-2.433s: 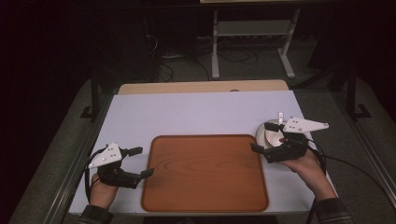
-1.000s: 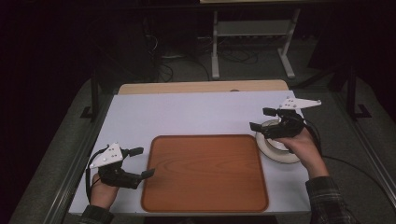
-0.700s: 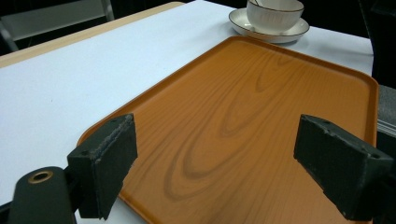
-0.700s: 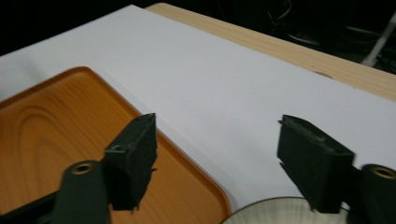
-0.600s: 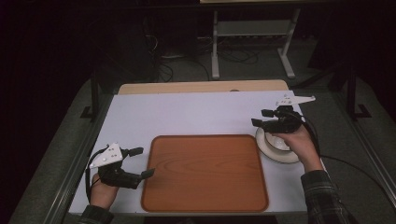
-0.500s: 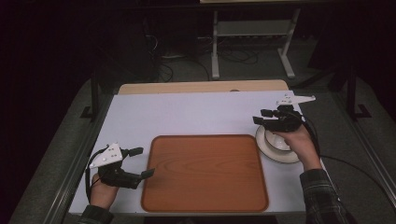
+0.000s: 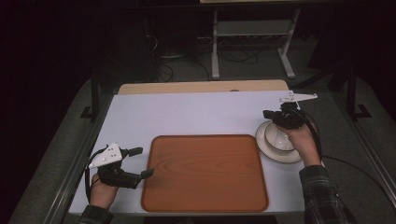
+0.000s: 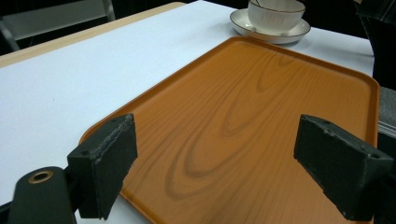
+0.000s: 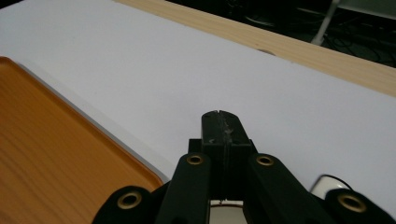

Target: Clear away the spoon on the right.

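Two tools are working at the white bench (image 7: 196, 112). The right tool (image 7: 271, 114), its jaws having just been closing and now pressed together on nothing, is hovering over the cup (image 7: 279, 138) sitting on its saucer (image 7: 268, 150), just beside the wooden tray (image 7: 205, 172). The left tool (image 7: 142, 162) is resting with jaws apart at the tray's left edge.

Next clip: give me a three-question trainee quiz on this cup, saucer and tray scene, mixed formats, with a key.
1. True or false: the cup stands on the tray.
2. How do the right gripper jaws stand? A) wide open B) shut together, nothing between them C) clamped on the saucer rim
3. Fill in: in the left gripper view, its open jaws frame the ____.

Key
1. False: it sits in the saucer on the white table, right of the tray.
2. B
3. tray
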`<state>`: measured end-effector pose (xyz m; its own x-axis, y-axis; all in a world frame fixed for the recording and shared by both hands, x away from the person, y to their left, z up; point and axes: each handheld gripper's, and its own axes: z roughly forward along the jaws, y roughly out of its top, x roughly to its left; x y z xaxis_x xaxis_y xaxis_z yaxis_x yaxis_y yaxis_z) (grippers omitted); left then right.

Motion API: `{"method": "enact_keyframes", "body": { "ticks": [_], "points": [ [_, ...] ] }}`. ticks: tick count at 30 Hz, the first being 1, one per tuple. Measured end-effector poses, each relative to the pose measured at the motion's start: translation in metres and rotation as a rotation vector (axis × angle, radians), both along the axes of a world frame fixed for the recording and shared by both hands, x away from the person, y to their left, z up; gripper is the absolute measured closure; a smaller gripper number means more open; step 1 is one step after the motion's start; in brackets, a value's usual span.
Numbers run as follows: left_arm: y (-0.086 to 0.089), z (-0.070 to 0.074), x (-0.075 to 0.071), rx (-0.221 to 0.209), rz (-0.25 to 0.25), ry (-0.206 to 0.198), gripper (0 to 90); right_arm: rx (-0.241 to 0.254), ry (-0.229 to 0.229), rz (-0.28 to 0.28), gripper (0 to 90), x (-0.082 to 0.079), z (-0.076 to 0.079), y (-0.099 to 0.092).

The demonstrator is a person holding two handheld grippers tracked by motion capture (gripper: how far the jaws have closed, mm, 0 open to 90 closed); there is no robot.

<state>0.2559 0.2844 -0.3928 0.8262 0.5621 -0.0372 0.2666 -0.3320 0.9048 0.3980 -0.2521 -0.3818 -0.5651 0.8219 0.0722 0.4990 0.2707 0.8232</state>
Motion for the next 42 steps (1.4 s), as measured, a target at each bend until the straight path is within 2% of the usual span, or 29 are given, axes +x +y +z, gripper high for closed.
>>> {"method": "enact_keyframes", "body": {
  "ticks": [11,17,20,26,34,42],
  "points": [
    [0.0,0.0,0.0,0.0,0.001,0.0,12.7,-0.022,0.017,-0.082,89.6,0.002,-0.006,-0.017],
    [0.0,0.0,-0.001,0.001,0.001,0.0,12.7,-0.018,0.017,-0.092,89.6,0.002,-0.005,-0.021],
    [0.001,0.0,-0.001,0.001,0.002,-0.001,12.7,-0.036,0.026,-0.104,89.6,0.003,-0.01,-0.022],
    [0.0,0.0,-0.001,0.001,0.001,-0.001,12.7,-0.035,0.029,-0.122,89.7,0.002,-0.013,-0.028],
    [0.0,0.0,-0.001,0.002,0.0,-0.002,12.7,-0.039,0.027,-0.142,89.7,-0.001,-0.013,-0.034],
    [0.0,0.001,-0.001,0.002,-0.001,-0.006,12.7,-0.037,0.028,-0.185,89.7,-0.005,-0.011,-0.044]
  ]
}}
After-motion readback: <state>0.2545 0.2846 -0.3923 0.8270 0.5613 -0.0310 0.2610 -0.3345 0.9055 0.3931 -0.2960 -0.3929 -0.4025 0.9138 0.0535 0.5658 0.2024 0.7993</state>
